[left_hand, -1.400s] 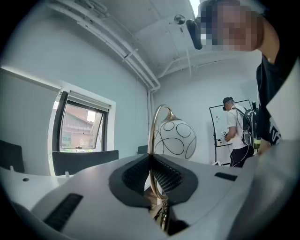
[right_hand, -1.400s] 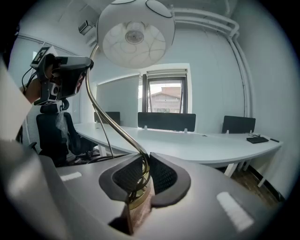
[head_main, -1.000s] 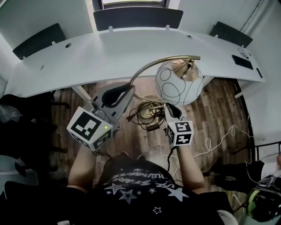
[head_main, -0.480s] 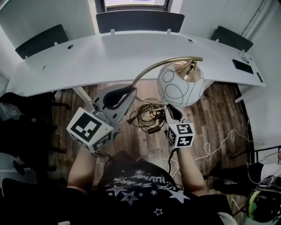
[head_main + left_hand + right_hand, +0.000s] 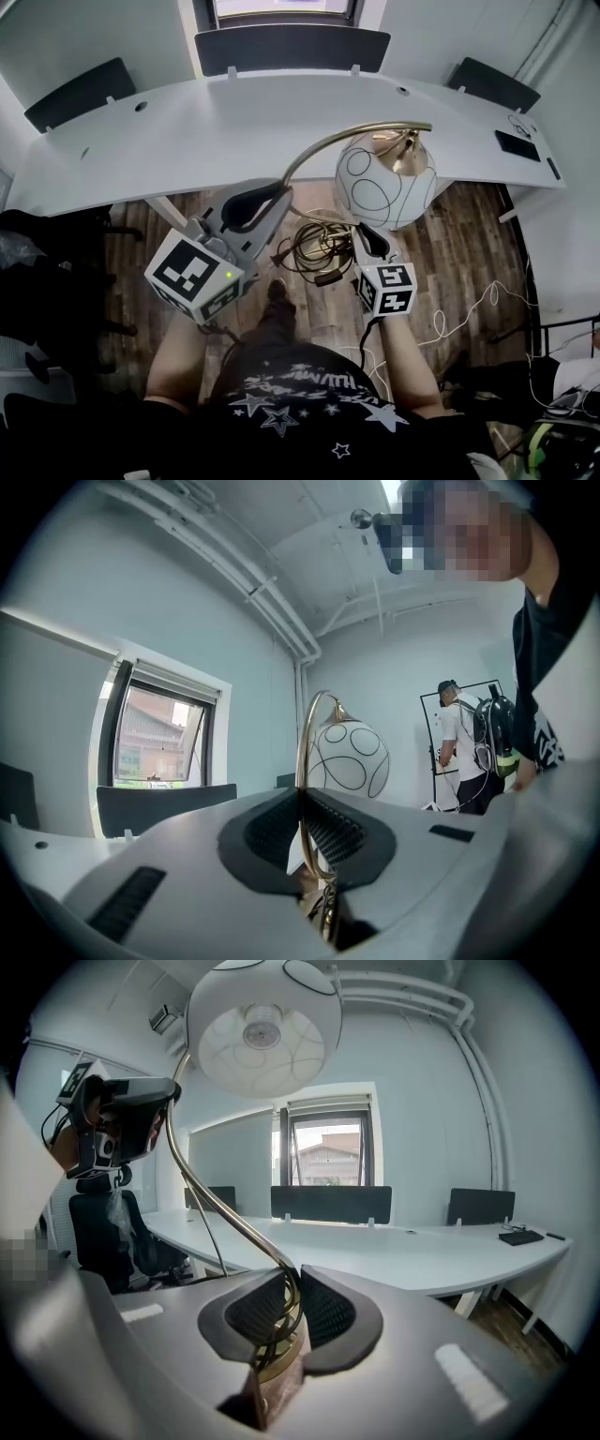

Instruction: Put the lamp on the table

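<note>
I am holding the lamp (image 5: 384,178) in the air with 2 grippers. The left gripper (image 5: 255,202) is clamping its jaws on the curved brass stem (image 5: 319,150). The right gripper (image 5: 371,240) is pinching the same stem low down, just above the brass base (image 5: 274,1361), with the coiled cord (image 5: 314,246) beside it. The lamp is hanging over the wooden floor (image 5: 459,234), near the white table (image 5: 234,122) and not resting on it.
</note>
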